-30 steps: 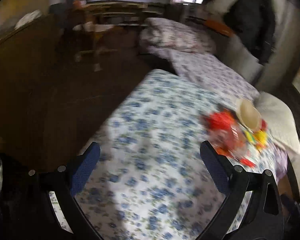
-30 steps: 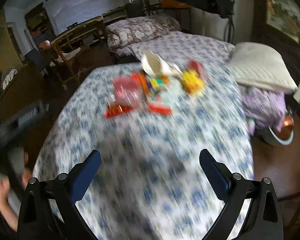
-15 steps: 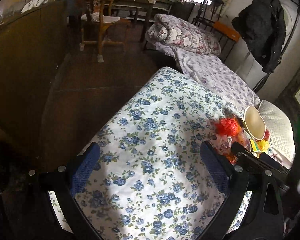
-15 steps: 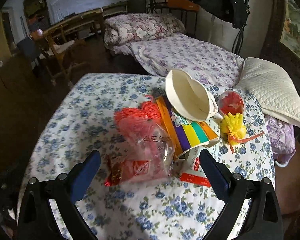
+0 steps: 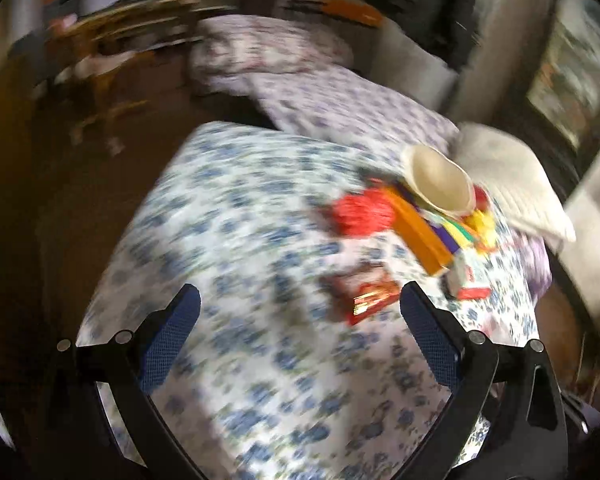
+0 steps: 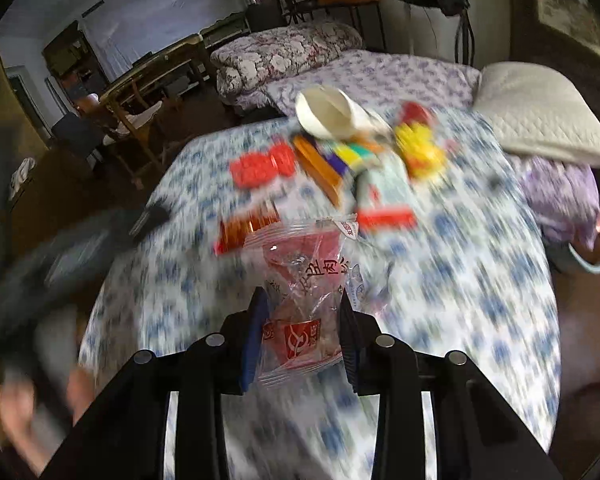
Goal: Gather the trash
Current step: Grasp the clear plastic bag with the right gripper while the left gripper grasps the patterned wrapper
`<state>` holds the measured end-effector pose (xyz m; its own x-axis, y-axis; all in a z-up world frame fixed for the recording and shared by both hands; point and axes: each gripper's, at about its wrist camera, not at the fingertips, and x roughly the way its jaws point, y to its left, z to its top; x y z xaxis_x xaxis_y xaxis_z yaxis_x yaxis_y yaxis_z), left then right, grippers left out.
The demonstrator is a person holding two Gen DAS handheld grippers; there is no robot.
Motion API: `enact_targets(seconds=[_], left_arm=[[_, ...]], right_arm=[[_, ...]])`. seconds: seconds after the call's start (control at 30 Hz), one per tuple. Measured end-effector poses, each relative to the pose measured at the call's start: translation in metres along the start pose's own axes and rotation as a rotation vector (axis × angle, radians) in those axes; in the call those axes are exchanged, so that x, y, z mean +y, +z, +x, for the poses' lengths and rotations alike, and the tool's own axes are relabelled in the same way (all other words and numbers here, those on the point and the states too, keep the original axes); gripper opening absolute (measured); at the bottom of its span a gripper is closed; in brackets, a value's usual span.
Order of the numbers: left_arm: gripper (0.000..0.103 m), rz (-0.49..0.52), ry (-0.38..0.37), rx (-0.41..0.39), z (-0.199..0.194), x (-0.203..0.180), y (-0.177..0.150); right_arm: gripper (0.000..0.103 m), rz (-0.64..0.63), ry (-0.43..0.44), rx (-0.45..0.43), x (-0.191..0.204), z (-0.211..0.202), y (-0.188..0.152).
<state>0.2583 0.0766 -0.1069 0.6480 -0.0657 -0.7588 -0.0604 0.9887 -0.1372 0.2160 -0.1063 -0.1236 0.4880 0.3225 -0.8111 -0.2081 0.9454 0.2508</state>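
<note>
One clear plastic wrapper [image 6: 306,280] with red print sat between the blue pads of the right gripper [image 6: 300,312], whose jaws were closing narrow on it, the pads against its sides. Its upper end stood out ahead of the fingertips, above the flowered tablecloth [image 6: 460,300]. Farther ahead lay the other litter: a red foil packet [image 6: 248,230], a red net [image 6: 264,166], an orange striped box [image 6: 320,168], a white paper cup [image 6: 328,114] on its side and a yellow tuft [image 6: 420,148]. The left gripper [image 5: 300,316] stood wide and held nothing, the red foil packet [image 5: 366,294] just inside its right-hand finger. A white pillow [image 6: 540,116] lay beyond the cloth.
</note>
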Motion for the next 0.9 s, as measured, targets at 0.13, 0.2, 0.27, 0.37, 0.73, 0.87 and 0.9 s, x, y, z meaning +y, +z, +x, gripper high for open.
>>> enact_targets(seconds=[0.13, 0.2, 0.27, 0.37, 0.73, 0.87, 0.9], left_arm=[[0.096, 0.119, -0.089, 0.066, 0.029, -0.022, 0.005], [0.096, 0.150, -0.115, 0.088, 0.044, -0.026, 0.006], [0.096, 0.158, -0.144, 0.115, 0.057, -0.024, 0.006], [0.096, 0.197, -0.180, 0.138, 0.071, -0.025, 0.002], [0.034, 0.304, -0.175, 0.111, 0.071, -0.040, -0.016], [0.033, 0.309, -0.175, 0.125, 0.051, -0.040, -0.030], [0.033, 0.316, -0.175, 0.113, 0.039, -0.044, -0.034]], right_arm=[[0.035, 0.060, 0.015, -0.003, -0.020, -0.024, -0.019], [0.037, 0.081, 0.025, -0.026, -0.025, -0.034, -0.021], [0.037, 0.090, 0.033, -0.052, -0.030, -0.042, -0.020], [0.039, 0.101, 0.046, -0.075, -0.036, -0.049, -0.017], [0.039, 0.144, 0.080, -0.093, -0.044, -0.059, -0.021], [0.039, 0.148, 0.097, -0.098, -0.041, -0.063, -0.025], [0.039, 0.147, 0.101, -0.097, -0.040, -0.064, -0.026]])
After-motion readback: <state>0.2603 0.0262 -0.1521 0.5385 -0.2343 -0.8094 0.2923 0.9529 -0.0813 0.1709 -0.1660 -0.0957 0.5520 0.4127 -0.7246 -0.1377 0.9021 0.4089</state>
